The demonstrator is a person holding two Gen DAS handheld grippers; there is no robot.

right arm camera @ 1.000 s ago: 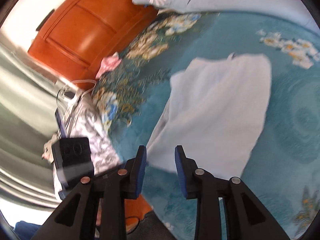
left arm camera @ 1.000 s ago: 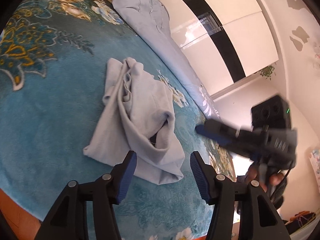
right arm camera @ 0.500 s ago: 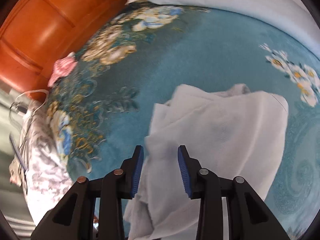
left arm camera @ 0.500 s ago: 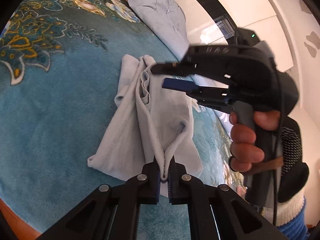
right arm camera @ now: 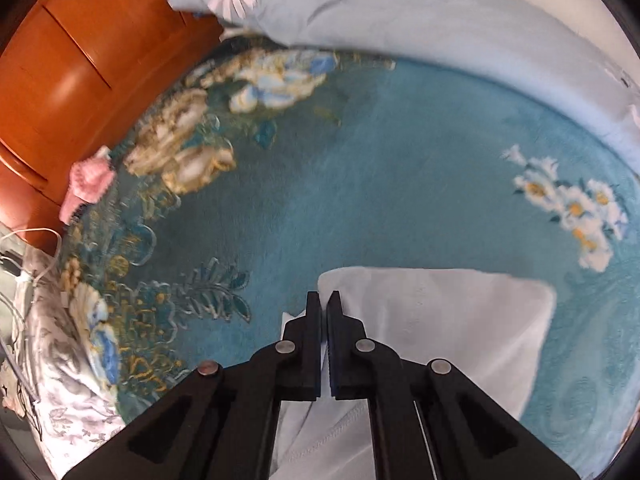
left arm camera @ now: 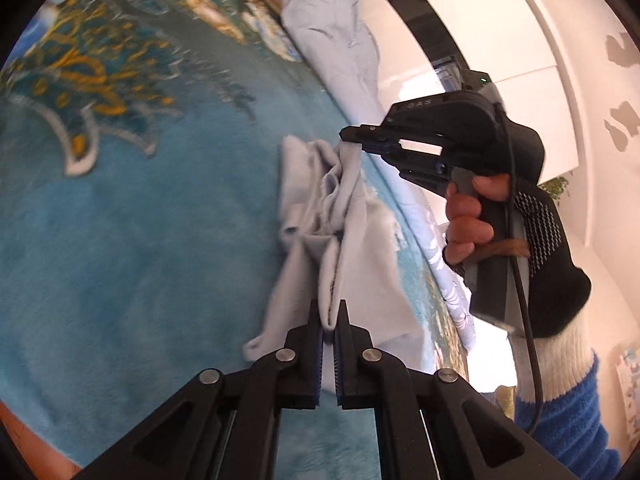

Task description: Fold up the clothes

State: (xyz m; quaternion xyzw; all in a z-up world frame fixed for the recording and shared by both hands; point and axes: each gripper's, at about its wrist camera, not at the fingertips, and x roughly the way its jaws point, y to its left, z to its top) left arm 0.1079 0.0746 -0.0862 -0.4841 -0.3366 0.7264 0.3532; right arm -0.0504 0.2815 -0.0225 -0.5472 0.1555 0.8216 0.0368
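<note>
Left gripper (left arm camera: 329, 312) closed tight on a raised fold of the pale blue garment (left arm camera: 352, 248), cloth pinched between its blue-padded fingers (left arm camera: 318, 344) with only a sliver of gap showing. Right gripper (right arm camera: 324, 300) just closed as well, fingers (right arm camera: 313, 320) nearly meeting on the garment's (right arm camera: 440, 320) near corner, a thin edge of cloth caught between them; seen from the left wrist, the right gripper (left arm camera: 352, 138) clamped on the garment's far end, up and ahead of the left fingers. Garment stretched between the two grips, bunched and wrinkled in the middle, lifted at both ends and trailing down onto the teal floral blanket (left arm camera: 120, 240) of the bed. Behind the right gripper, a hand (left arm camera: 472, 220) in a black fingerless glove around its grip, white cuff and blue sleeve (left arm camera: 568, 432) below. Beyond the right fingers, open teal blanket (right arm camera: 360, 180) with white daisies to the right and gold and cream flowers to the left. Farther out, a pale blue daisy-print duvet (right arm camera: 400, 12) along the bed's far side, an orange wooden headboard (right arm camera: 72, 60) at upper left, a small pink item (right arm camera: 88, 184) at its foot, and grey-white floral bedding (right arm camera: 60, 360) at lower left.
</note>
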